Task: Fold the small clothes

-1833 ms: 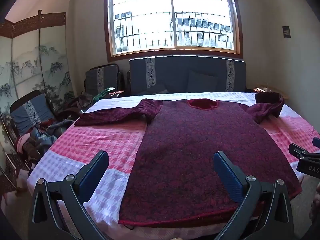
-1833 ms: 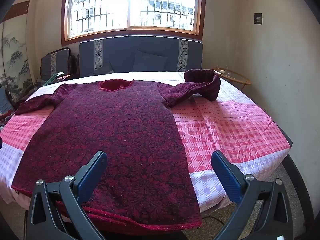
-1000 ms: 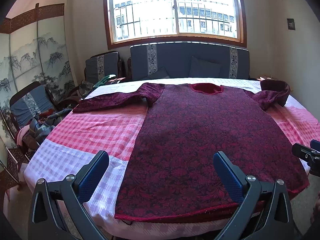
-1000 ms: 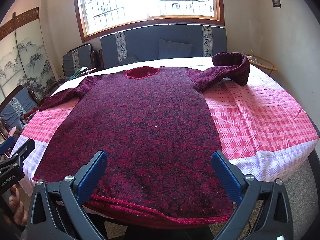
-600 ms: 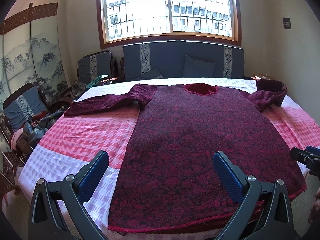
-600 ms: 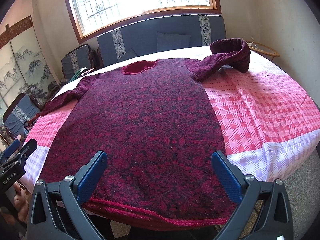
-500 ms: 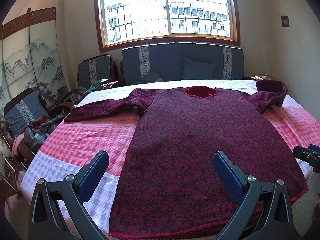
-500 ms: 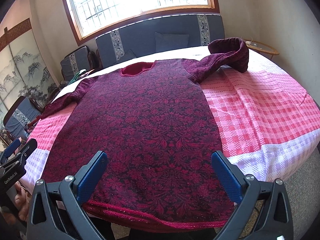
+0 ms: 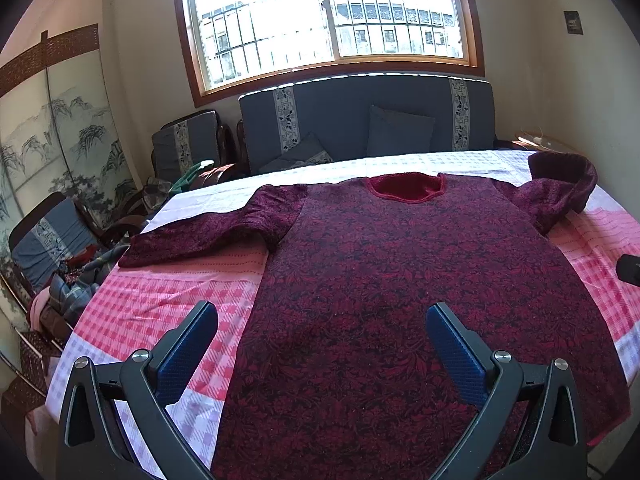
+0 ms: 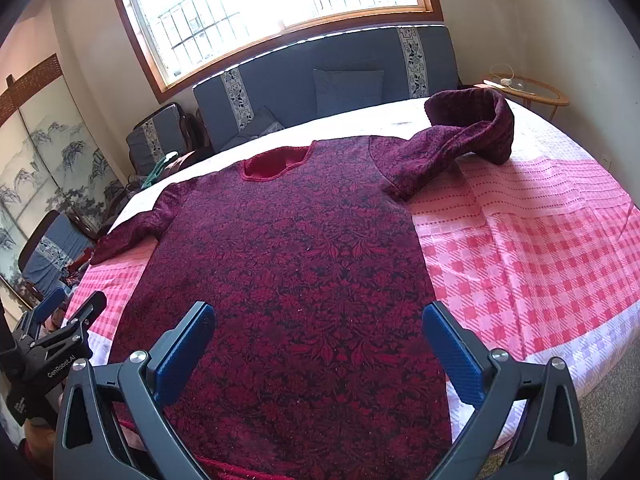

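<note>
Both claws hover wide open above the near hem of a dark red floral top, their blue pads gripping nothing. From its own wrist camera, the left gripper straddles the garment's left edge, one finger over the pink checked cloth and the other over the fabric. The right gripper sits over the lower right part of the top, its right-hand finger just past the garment's side edge, above the cloth. The top lies flat and face-up on the covered table, neckline pointing toward the window and hem at the near edge. Its left sleeve stretches out flat across the cloth, while the right sleeve is bunched and folded back on itself in a raised loop. A blue cushioned bench stands beyond the table under the window, and a painted folding screen lines the left wall. The left gripper's dark frame also shows at the lower left of the right wrist view, held by a partly visible hand.
</note>
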`<state>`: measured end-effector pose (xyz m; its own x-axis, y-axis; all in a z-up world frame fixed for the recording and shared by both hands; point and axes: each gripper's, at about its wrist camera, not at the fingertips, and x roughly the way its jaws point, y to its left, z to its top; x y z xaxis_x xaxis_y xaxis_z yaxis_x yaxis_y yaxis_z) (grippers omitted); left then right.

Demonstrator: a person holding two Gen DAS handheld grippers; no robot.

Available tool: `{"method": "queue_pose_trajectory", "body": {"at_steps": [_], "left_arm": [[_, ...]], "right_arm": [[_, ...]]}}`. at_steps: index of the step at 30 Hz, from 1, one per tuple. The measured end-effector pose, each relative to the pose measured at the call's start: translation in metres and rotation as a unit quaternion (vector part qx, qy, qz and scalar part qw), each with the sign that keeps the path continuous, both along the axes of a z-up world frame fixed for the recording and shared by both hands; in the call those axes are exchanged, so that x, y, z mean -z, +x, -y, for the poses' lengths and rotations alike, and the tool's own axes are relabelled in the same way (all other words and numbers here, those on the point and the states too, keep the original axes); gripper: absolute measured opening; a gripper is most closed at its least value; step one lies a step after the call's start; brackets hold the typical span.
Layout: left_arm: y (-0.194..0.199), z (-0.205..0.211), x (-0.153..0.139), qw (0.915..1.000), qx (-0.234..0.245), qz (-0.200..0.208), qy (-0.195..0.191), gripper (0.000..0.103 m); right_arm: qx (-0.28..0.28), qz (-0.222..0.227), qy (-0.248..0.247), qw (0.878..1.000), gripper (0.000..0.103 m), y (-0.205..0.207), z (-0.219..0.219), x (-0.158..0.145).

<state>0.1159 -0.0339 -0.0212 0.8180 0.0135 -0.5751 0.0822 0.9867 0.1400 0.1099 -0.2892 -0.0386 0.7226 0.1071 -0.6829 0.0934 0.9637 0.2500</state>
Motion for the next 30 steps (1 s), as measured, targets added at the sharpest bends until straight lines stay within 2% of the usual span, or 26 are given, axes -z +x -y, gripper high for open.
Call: {"method": "queue_pose_trajectory", "body": {"at_steps": [8,10,13,15,19,22,24,27,28,30], "left_arm": [[0.038,0.017,0.019,0.9995,0.006,-0.024,0.017,0.103],[0.047,0.021,0.026,0.9992,0.009,-0.035,0.017,0.103],[0.057,0.026,0.037,0.9988,0.016,-0.046,0.013,0.103],[0.06,0.028,0.046,0.9985,0.025,-0.049,0.004,0.103],[0.071,0.024,0.067,0.9962,0.049,-0.065,-0.031,0.103],[0.079,0.022,0.078,0.9936,0.057,-0.082,-0.053,0.103],[0.083,0.019,0.079,0.992,0.063,-0.084,-0.069,0.103],[0.084,0.016,0.082,0.9896,0.071,-0.089,-0.088,0.103],[0.084,0.015,0.083,0.9886,0.074,-0.093,-0.093,0.103],[0.086,0.013,0.084,0.9858,0.079,-0.103,-0.107,0.103]], "right_arm": [[0.026,-0.002,-0.039,0.999,0.103,0.044,0.043,-0.019],[0.032,-0.005,-0.033,0.999,0.103,0.056,0.06,-0.029],[0.033,0.001,0.022,0.999,0.103,0.071,0.087,-0.043],[0.032,0.009,0.087,0.996,0.103,0.082,0.108,-0.048],[0.059,0.012,0.239,0.969,0.103,0.108,0.152,-0.041],[0.095,0.01,0.308,0.947,0.103,0.13,0.177,-0.031],[0.109,0.007,0.339,0.935,0.102,0.149,0.188,-0.023],[0.133,0.0,0.361,0.923,0.098,0.181,0.199,-0.012],[0.139,-0.001,0.362,0.922,0.094,0.192,0.203,-0.009],[0.154,-0.008,0.335,0.93,0.084,0.216,0.209,-0.007]]}}
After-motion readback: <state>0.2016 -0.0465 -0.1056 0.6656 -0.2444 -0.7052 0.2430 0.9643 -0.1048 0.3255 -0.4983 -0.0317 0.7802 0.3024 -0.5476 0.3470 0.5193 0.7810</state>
